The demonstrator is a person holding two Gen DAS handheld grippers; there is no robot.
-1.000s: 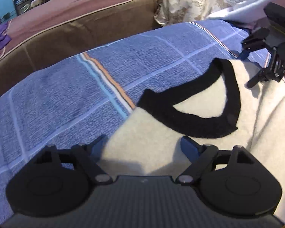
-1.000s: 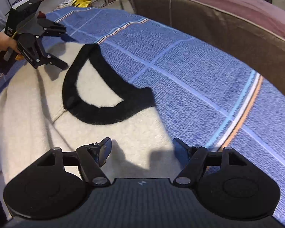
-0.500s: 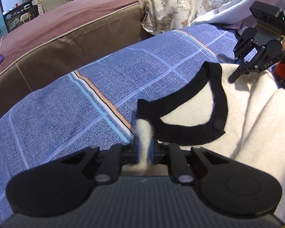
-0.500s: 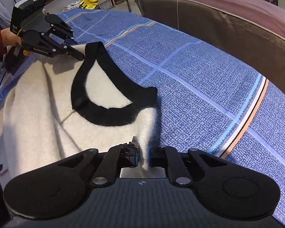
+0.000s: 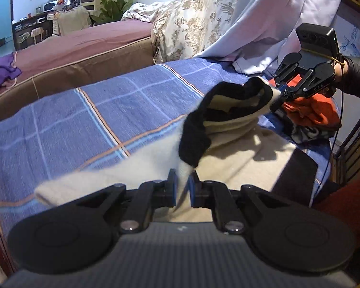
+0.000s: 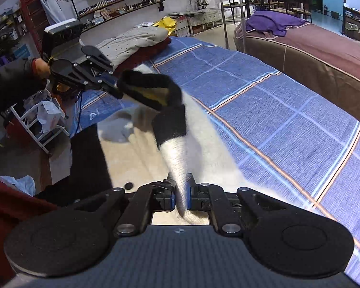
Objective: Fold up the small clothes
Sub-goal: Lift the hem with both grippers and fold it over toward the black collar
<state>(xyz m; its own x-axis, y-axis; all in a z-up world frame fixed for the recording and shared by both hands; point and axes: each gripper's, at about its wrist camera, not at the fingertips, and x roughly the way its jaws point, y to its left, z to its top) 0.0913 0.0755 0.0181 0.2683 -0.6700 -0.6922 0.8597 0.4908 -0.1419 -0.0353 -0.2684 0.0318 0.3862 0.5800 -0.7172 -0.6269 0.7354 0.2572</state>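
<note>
**Cream sweater pinched at both shoulders, lifted off the blanket**

Cream wool fills the gap between both pairs of our jaws. Our left gripper (image 5: 182, 188) has its jaws pressed together on a fold of the sweater (image 5: 240, 158), the blue pads squeezing the white knit just below the black collar (image 5: 194, 141). Our right gripper (image 6: 181, 195) pinches another fold of the same sweater in the same way, a narrow tongue of wool running up from between its jaws to the collar.

Ahead of the left jaws, the collar hangs stretched in the air between our two grips, sagging open so its pale lining shows. Beyond it and to the right we see our other gripper with a hand in a dark sleeve (image 5: 357, 76) behind it. The rest of the sweater trails down from the jaws and lies on the blue checked blanket (image 5: 84, 124); one sleeve stretches out to the left of the left jaws, blurred.

Past the right-hand gripper in the left view sits an orange cloth (image 5: 312, 110), near the blanket's edge. Far ahead of the left jaws stands a brown sofa (image 5: 84, 64). From the right view, a grey dotted cloth (image 6: 132, 43) lies at the blanket's far end.
</note>
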